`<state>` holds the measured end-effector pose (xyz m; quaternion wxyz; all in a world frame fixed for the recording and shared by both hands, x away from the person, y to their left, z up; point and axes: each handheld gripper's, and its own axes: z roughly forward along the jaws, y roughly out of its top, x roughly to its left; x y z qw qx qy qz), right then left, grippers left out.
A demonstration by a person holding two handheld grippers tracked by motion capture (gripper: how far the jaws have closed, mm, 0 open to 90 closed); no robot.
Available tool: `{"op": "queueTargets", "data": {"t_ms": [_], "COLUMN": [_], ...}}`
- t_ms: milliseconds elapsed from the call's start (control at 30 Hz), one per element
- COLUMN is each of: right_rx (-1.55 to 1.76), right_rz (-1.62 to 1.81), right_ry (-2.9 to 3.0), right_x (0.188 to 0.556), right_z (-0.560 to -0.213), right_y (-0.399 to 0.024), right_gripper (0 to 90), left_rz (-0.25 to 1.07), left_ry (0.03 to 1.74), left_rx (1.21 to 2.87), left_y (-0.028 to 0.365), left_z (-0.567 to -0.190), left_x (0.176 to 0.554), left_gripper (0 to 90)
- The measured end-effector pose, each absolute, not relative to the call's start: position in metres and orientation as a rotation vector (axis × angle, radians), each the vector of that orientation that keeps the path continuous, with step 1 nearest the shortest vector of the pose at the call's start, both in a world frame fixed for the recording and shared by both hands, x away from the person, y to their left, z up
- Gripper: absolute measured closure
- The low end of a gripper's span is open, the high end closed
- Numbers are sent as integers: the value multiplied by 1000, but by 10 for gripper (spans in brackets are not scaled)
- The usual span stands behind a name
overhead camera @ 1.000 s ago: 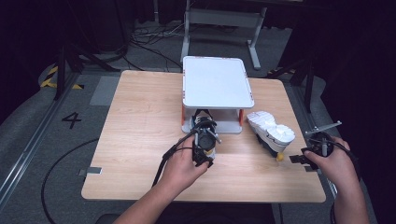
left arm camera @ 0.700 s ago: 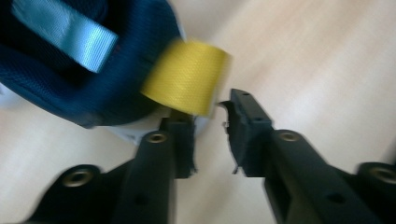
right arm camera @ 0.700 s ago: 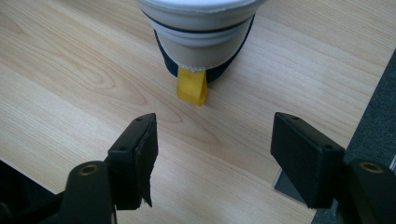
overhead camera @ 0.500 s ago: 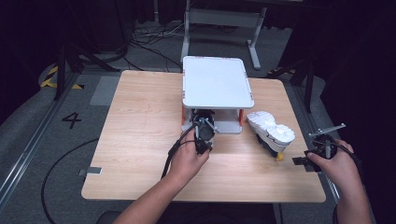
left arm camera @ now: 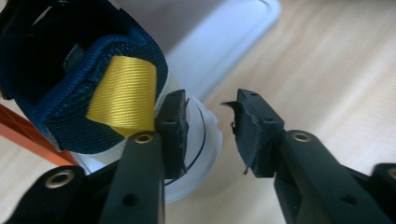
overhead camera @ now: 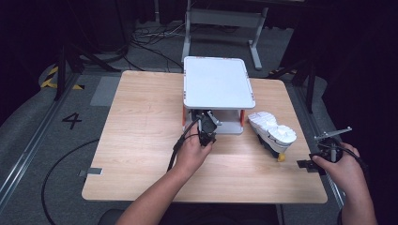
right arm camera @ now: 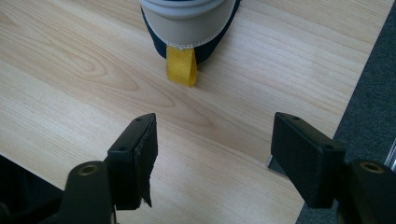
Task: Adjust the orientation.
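A white two-level rack [overhead camera: 218, 89] with orange legs stands mid-table. At its lower shelf my left gripper [overhead camera: 206, 127] sits beside a navy shoe [left arm camera: 70, 70] with a yellow heel tab [left arm camera: 123, 93]. The left gripper [left arm camera: 210, 105] is open by a narrow gap, one jaw resting against the shoe's white heel, nothing between the jaws. A second shoe [overhead camera: 274, 133] lies sole-up to the right of the rack. Its heel [right arm camera: 187, 18] and yellow loop [right arm camera: 181, 65] face my right gripper [right arm camera: 215, 135], which is wide open and clear of it, near the table's right edge [overhead camera: 321, 152].
The wooden table [overhead camera: 141, 140] has bare room on its left half and along the front. An orange rack leg [left arm camera: 28, 130] stands close to the navy shoe. Grey floor and a metal frame [overhead camera: 220, 18] lie beyond the far edge.
My left hand and gripper have moved away from me, up to the rack's lower shelf. The right gripper and the sole-up shoe have stayed put.
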<state>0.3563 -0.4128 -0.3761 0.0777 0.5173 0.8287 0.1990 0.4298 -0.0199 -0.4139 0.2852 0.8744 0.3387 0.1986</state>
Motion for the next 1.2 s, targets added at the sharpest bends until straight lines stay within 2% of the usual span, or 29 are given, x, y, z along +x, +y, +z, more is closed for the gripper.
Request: {"op": "queueTargets", "data": {"t_ms": [100, 233, 333, 467, 600, 733, 833, 1033, 1200], "right_rx": [1550, 1548, 1548, 1538, 1535, 1530, 1520, 1497, 1507], "right_rz": [594, 593, 583, 588, 591, 592, 587, 601, 599], "right_ry": [2482, 2481, 2492, 2498, 2489, 2493, 2498, 2506, 2488], "right_x": [356, 357, 358, 359, 359, 360, 361, 361, 360], "right_z": [-376, -377, -378, -378, -377, -376, -376, -374, -376], "right_y": [-413, -413, -411, -410, -411, -410, -407, -402, -407], "right_gripper": [326, 325, 324, 324, 323, 322, 322, 322, 322], "left_rz": [587, 599, 669, 629, 575, 573, 563, 525, 555], "left_ry": [919, 932, 883, 906, 909, 945, 1015, 1031, 1000], "left_rx": [2337, 2335, 2327, 2321, 2310, 2279, 2217, 2180, 2148], "left_y": [-20, -19, -25, -26, -18, 0, 16, 17, 14], "left_z": [-421, -424, -431, -434, -419, -411, -420, -441, -445], "left_x": [444, 453, 455, 453, 436, 423, 425, 446, 451], "left_gripper": [617, 611, 602, 529, 495, 492, 487, 508, 517]}}
